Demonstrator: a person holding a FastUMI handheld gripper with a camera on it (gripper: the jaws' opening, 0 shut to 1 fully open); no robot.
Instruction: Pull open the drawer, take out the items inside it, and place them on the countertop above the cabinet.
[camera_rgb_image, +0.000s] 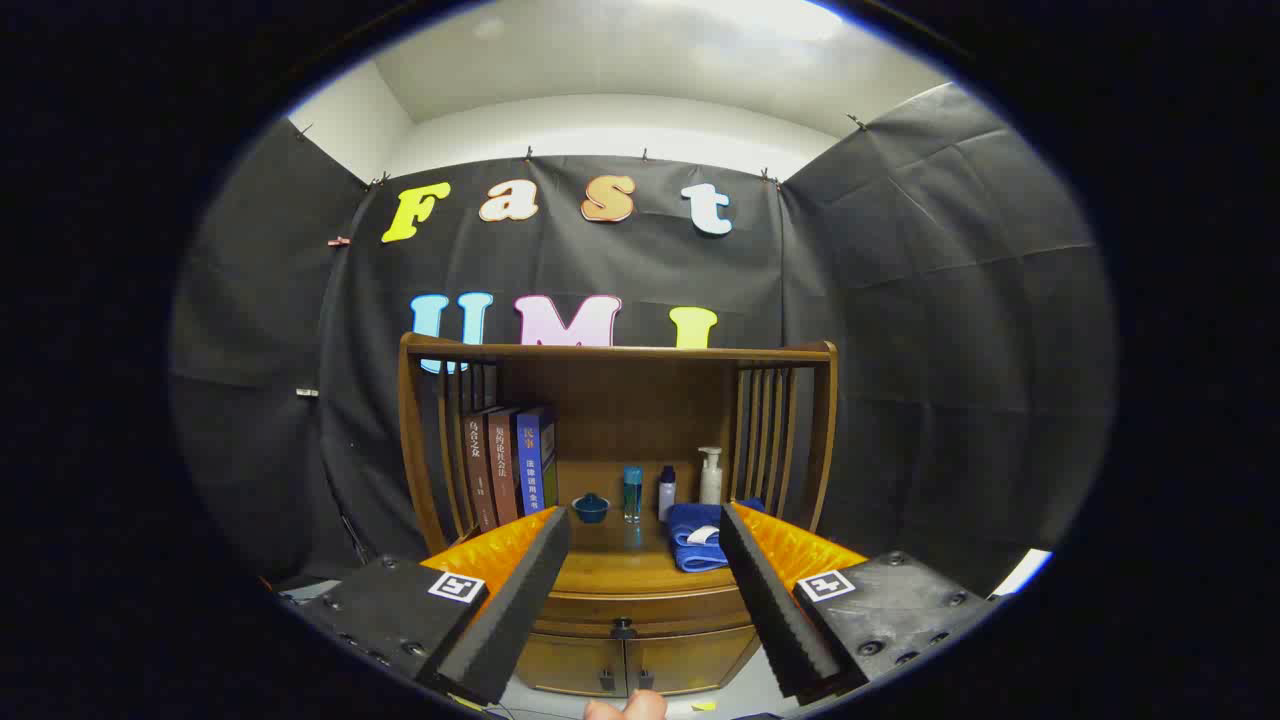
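The gripper (645, 525) has its fingers spread wide, holding nothing. Between and beyond them stands the brown wooden cabinet (620, 400); its closed drawer with a small dark knob (624, 628) sits low between the fingers. A folded blue towel (697, 540) lies on the wooden countertop (615, 565) beside upright books (510, 465).

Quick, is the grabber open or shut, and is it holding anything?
Gripper: open, holding nothing, fingers spread in front of the cabinet, its drawer shut.

Gripper (645, 520) (fingers apart) facing cabinet (620, 600)
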